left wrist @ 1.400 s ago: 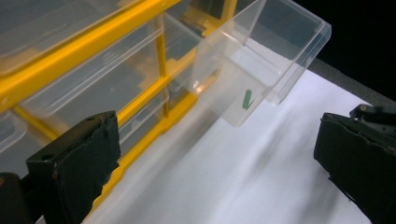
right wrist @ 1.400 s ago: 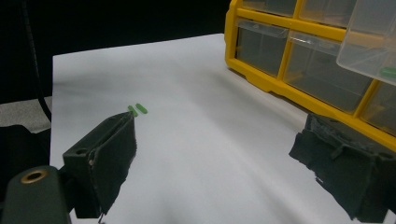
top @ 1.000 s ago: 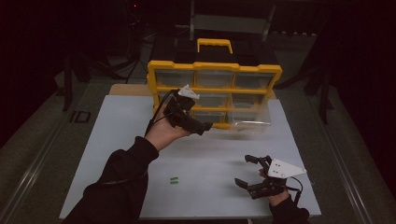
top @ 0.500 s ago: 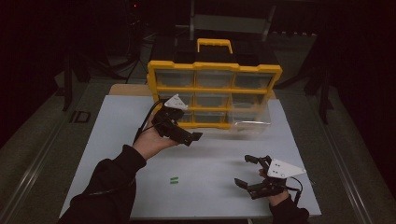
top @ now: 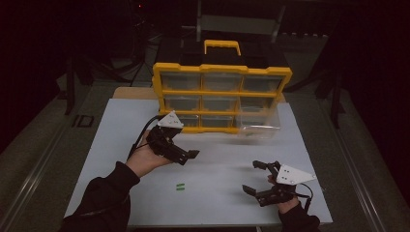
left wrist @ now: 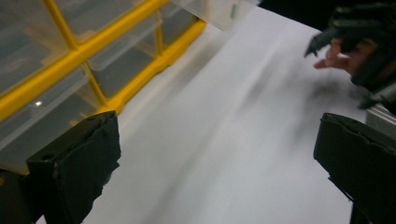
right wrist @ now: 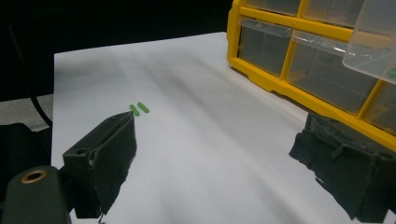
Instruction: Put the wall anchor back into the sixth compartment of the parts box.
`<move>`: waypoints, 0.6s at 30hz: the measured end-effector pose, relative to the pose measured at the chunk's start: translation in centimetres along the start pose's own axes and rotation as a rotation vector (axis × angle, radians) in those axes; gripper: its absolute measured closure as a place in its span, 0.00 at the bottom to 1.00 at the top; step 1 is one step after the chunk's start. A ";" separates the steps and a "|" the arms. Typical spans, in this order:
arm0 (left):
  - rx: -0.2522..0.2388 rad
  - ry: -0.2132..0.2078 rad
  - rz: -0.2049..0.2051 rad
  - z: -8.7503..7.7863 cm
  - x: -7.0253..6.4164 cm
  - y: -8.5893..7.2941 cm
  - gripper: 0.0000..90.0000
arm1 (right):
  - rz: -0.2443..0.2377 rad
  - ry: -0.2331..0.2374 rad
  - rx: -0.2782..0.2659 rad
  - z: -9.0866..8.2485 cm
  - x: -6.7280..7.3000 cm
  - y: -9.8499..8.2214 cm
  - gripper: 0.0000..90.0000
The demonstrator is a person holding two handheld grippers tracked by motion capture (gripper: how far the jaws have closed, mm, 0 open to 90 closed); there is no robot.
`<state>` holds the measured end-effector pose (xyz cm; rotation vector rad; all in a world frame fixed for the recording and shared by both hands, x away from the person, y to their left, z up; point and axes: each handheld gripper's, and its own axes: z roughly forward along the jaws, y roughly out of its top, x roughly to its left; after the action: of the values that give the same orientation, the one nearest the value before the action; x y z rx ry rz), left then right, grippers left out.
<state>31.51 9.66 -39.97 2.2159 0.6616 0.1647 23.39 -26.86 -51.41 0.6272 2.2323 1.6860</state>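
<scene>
A: Item one, the left claw (top: 191,155). We are seeing it held above the white bench (top: 222,159), left of centre, just near of the yellow drawer cabinet (top: 222,99). In its own view the two black jaws are standing wide apart with bare bench between them; it is gripping nothing.

B: Item two, the right claw (top: 255,177). We are logging it low at the near right of the bench, jaws pointing left and spread open, also carrying nothing. Its own view is showing the same wide gap over bare white surface.

A: Item three, the cabinet. We are recording it upright at the far middle of the bench, yellow frame, three rows of clear drawers, a yellow handle (top: 222,46) on top.

B: Item four, a clear drawer (top: 261,129). We are seeing it pulled forward out of the lowest row at the right end, sticking out over the bench. In the right gripper view a small green piece (right wrist: 391,73) is showing through its wall; we cannot tell more about it.

A: Item five, two small green pieces (top: 180,186). We are noting them lying side by side on the bench at the near side, between the two claws, nearer the left forearm, and touching neither claw.

B: In the right gripper view the pair is lying just beyond the tip of one jaw.
</scene>
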 end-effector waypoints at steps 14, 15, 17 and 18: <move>-0.007 -0.009 0.026 -0.2 -0.6 -2.7 0.00 | -0.004 0.000 0.002 0.1 0.0 0.0 0.12; -0.004 -0.012 0.032 -0.2 -0.7 -2.9 0.00 | -0.005 0.000 0.002 0.1 0.0 0.0 0.12; 0.005 -0.006 0.042 -0.1 -0.8 -3.3 0.00 | -0.008 0.000 0.002 0.1 0.0 0.0 0.12; 0.008 -0.011 0.044 -0.1 -0.8 -3.4 0.00 | -0.009 0.001 0.002 0.1 0.0 0.0 0.12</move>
<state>29.44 11.19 -42.35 2.2385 0.6092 0.1722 23.42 -26.74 -51.41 0.6163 2.2344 1.6803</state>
